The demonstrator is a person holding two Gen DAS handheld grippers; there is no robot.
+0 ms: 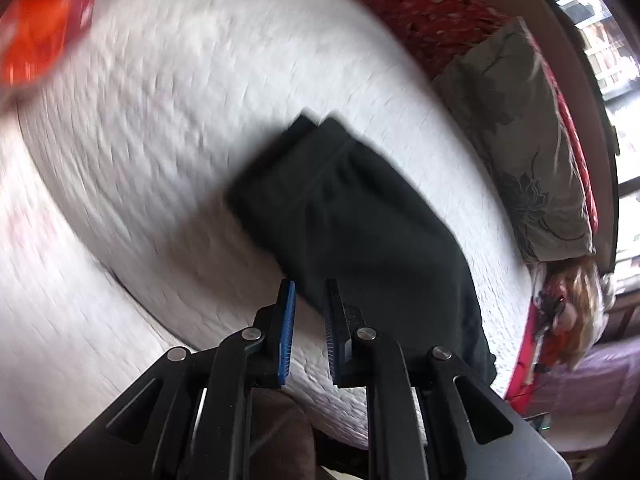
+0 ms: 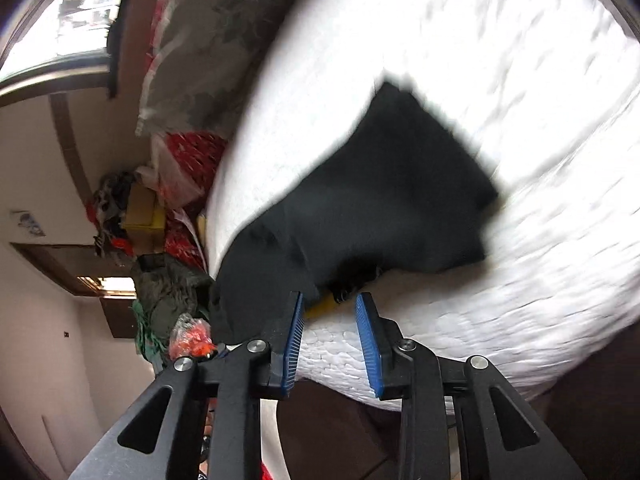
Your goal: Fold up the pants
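Left wrist view shows the black pants [image 1: 360,216] lying folded on a white quilted bed cover [image 1: 160,140], in a long dark shape that runs from the middle of the picture down toward the lower right. The near end of the pants hangs a little over the edge of the bed. The left gripper [image 1: 311,304] is above the cover, at the near left side of the pants, and its two blue pads [image 1: 287,332] stand with only a narrow gap. Nothing is between them, so this gripper holds nothing. A grey pillow with a flower pattern [image 1: 520,140] lies at the far side of the bed, and a red blanket [image 1: 424,12] is beside it. An orange thing, too blurred to name, is in the upper left corner [image 1: 36,40].

Right wrist view shows the same pants [image 2: 380,200] from the other side, lying on the white cover [image 2: 500,60], with one end falling over the bed edge at the lower left. The right gripper [image 2: 330,308] hovers near this end. Its blue pads [image 2: 370,344] are apart with a moderate gap and they do not press on the cloth. Past the fingertips a small yellow part [image 2: 320,307] shows at the edge of the pants; I cannot tell what it is. Both pictures are blurred
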